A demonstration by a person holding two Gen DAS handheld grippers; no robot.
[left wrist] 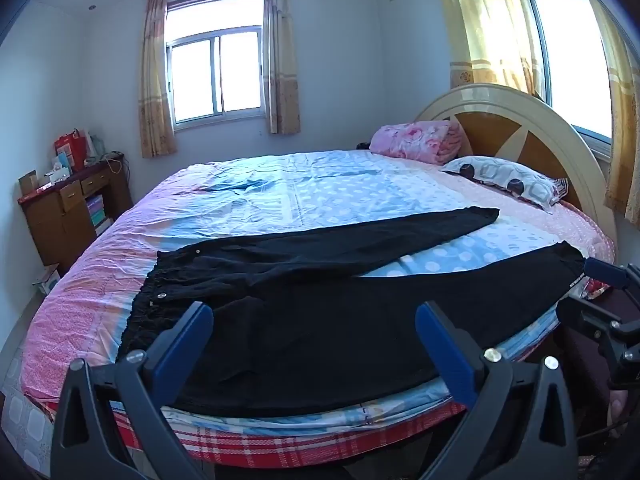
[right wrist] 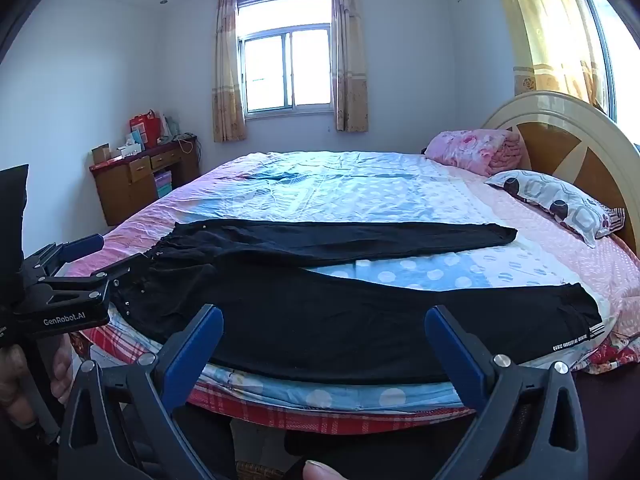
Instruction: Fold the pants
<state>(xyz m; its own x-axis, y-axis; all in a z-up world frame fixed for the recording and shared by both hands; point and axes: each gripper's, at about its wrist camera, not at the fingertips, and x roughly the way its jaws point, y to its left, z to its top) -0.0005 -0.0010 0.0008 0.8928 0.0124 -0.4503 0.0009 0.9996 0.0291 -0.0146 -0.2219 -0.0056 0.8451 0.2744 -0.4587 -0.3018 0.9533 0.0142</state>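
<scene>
Black pants (left wrist: 304, 320) lie spread flat on the bed (left wrist: 280, 192), waistband to the left, the two legs splayed apart to the right. They also show in the right wrist view (right wrist: 320, 320). My left gripper (left wrist: 314, 320) is open and empty, hovering at the bed's near edge over the near leg by the waist. My right gripper (right wrist: 324, 324) is open and empty, at the near edge over the near leg. The right gripper also shows at the right in the left wrist view (left wrist: 608, 276); the left gripper also shows at the left in the right wrist view (right wrist: 92, 252), near the waistband.
A patterned pillow (left wrist: 508, 180) and a folded pink blanket (left wrist: 416, 142) lie by the round headboard (left wrist: 532, 108). A wooden desk (left wrist: 72, 204) with clutter stands at the far left wall. The bed sheet beyond the pants is bare.
</scene>
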